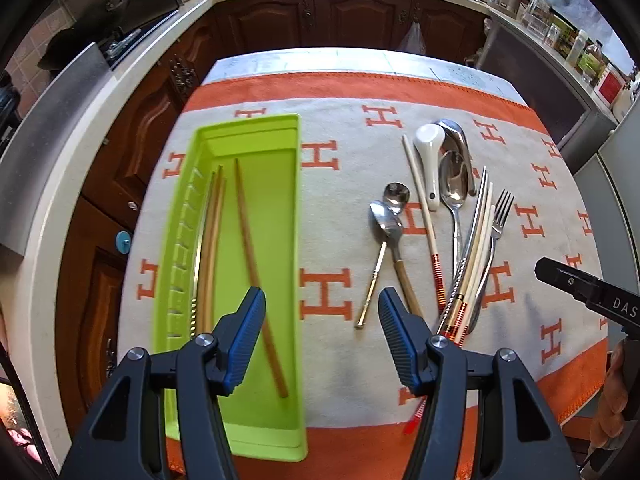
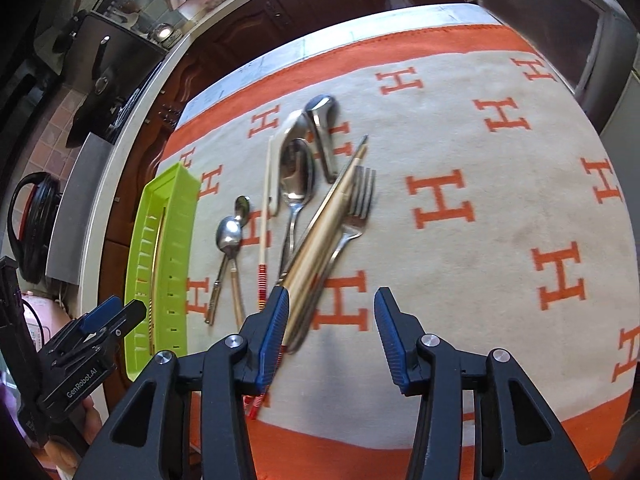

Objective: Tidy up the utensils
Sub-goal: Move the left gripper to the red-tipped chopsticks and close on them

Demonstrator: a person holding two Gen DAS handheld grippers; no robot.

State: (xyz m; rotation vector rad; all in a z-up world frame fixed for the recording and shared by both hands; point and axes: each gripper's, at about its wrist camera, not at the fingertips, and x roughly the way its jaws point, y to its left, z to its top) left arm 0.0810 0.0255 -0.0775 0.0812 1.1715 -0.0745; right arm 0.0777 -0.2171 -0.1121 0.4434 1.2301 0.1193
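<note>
A lime-green tray (image 1: pixel 248 120) lies on the left of the H-patterned cloth (image 1: pixel 344 184), with brown wooden chopsticks (image 1: pixel 248 240) inside. My left gripper (image 1: pixel 322 300) hangs open above the tray's right wall, nothing between its fingers. On the cloth to the right lie two small spoons (image 1: pixel 386 220), a white ceramic spoon (image 1: pixel 428 148), a large steel spoon (image 1: pixel 454 184), a fork (image 1: pixel 500 216) and red-banded pale chopsticks (image 1: pixel 424 216). My right gripper (image 2: pixel 332 300) is open above the near ends of the pale chopsticks (image 2: pixel 328 232) and fork (image 2: pixel 360 196), not touching them.
Dark wooden cabinets (image 1: pixel 352 16) and a cluttered counter run behind and left of the table. The cloth (image 2: pixel 480 240) is bare to the right of the utensils. In the right wrist view the tray (image 2: pixel 176 208) and my left gripper (image 2: pixel 120 312) sit at lower left.
</note>
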